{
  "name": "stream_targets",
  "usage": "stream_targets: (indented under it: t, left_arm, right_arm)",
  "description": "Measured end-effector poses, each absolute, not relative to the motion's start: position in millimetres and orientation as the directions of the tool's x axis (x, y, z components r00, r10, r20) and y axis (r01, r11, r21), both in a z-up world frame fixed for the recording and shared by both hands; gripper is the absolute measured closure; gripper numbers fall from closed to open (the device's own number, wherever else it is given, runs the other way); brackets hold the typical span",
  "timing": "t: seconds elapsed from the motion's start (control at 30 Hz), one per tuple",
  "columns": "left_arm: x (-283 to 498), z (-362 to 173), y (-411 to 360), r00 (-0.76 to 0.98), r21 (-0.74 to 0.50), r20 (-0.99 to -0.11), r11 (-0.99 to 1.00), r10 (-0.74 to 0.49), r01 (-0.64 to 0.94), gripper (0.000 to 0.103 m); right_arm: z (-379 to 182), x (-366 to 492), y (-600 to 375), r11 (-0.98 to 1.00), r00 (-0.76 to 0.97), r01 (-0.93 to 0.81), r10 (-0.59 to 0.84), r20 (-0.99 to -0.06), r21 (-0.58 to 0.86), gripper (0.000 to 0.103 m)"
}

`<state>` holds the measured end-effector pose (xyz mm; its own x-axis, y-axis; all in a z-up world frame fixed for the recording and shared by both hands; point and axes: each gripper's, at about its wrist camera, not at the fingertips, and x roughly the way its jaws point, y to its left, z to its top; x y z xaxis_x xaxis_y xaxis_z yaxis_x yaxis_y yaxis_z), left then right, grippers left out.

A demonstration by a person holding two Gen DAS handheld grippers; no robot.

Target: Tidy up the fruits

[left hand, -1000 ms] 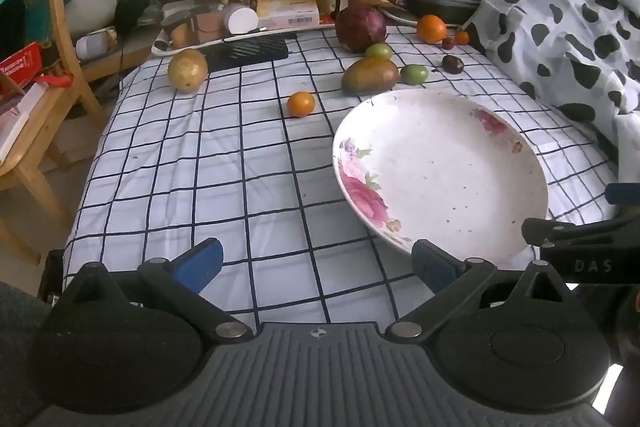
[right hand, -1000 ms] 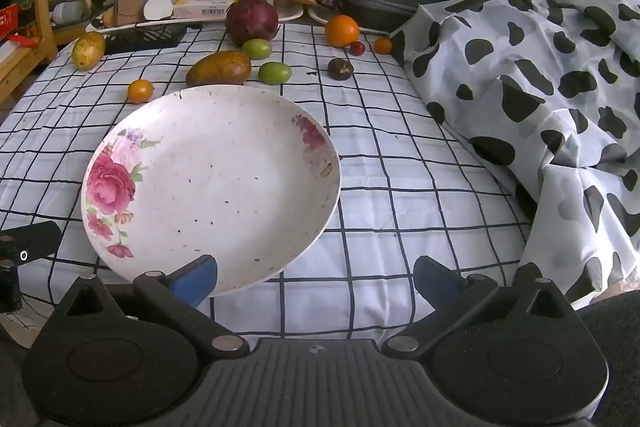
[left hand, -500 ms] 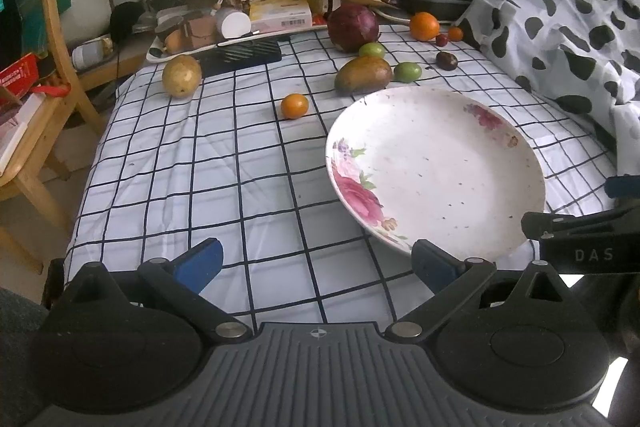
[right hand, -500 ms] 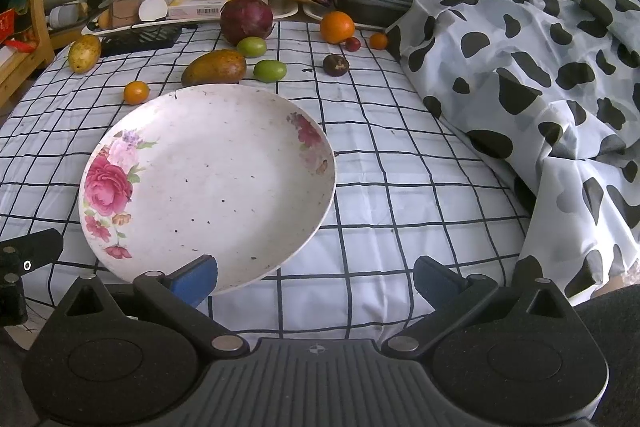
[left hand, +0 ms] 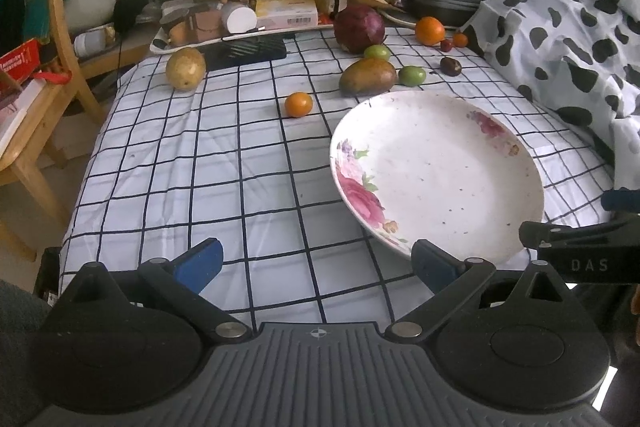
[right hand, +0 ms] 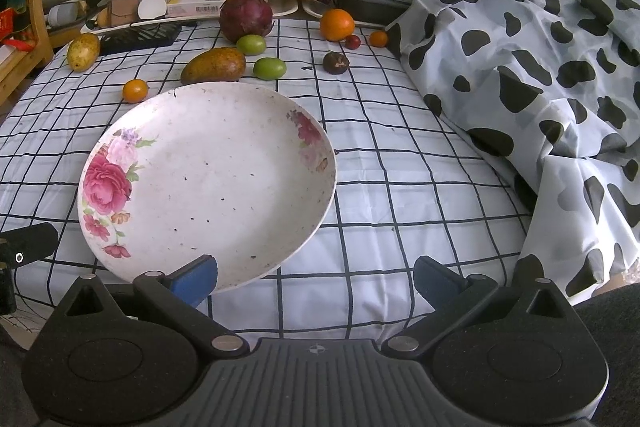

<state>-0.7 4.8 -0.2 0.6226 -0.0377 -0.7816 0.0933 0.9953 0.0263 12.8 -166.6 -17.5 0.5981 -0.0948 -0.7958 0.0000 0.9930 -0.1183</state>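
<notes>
A white flowered plate [left hand: 440, 171] [right hand: 208, 183] lies empty on the checked tablecloth. Beyond it lie a brown mango [left hand: 368, 75] [right hand: 214, 65], two green fruits [left hand: 412, 75] [right hand: 269, 67], a small orange [left hand: 298, 104] [right hand: 135, 90], a bigger orange [left hand: 429, 30] [right hand: 337, 24], a dark purple round fruit [left hand: 359, 29] [right hand: 245, 17], a small dark fruit [right hand: 335, 62] and a yellow fruit [left hand: 185, 68] [right hand: 83, 51]. My left gripper [left hand: 316, 261] is open and empty at the plate's near left. My right gripper [right hand: 316, 279] is open and empty at the plate's near right edge.
A cow-print cloth [right hand: 540, 75] is heaped along the table's right side. Boxes, a tray, bags and plant pots [left hand: 280, 11] crowd the far edge. A wooden chair [left hand: 36, 75] stands left of the table.
Both grippers have drifted slightly; the plate and fruit show a little lower and further left in each view. Nothing was taken hold of.
</notes>
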Motion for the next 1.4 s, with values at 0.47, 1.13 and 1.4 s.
stream_targets:
  t: [0.47, 1.13, 1.4]
  left_arm:
    - [3, -9, 0, 0.586, -0.011, -0.801, 0.983, -0.12, 0.186, 0.001]
    - [-8, 4, -4, 0.658, -0.004, -0.739, 0.978, -0.143, 0.207, 0.001]
    - [-9, 11, -2, 0.657, -0.066, -0.722, 0.967, -0.217, 0.247, 0.001]
  right_arm:
    - [-19, 15, -167, 0.994, 0.597, 0.014, -0.096, -0.797, -0.11, 0.0]
    - [-2, 12, -168, 0.995, 0.662, 0.04, -0.094, -0.744, -0.09, 0.0]
    - [14, 11, -170, 0.997, 0.692, 0.034, -0.073, -0.718, -0.068, 0.0]
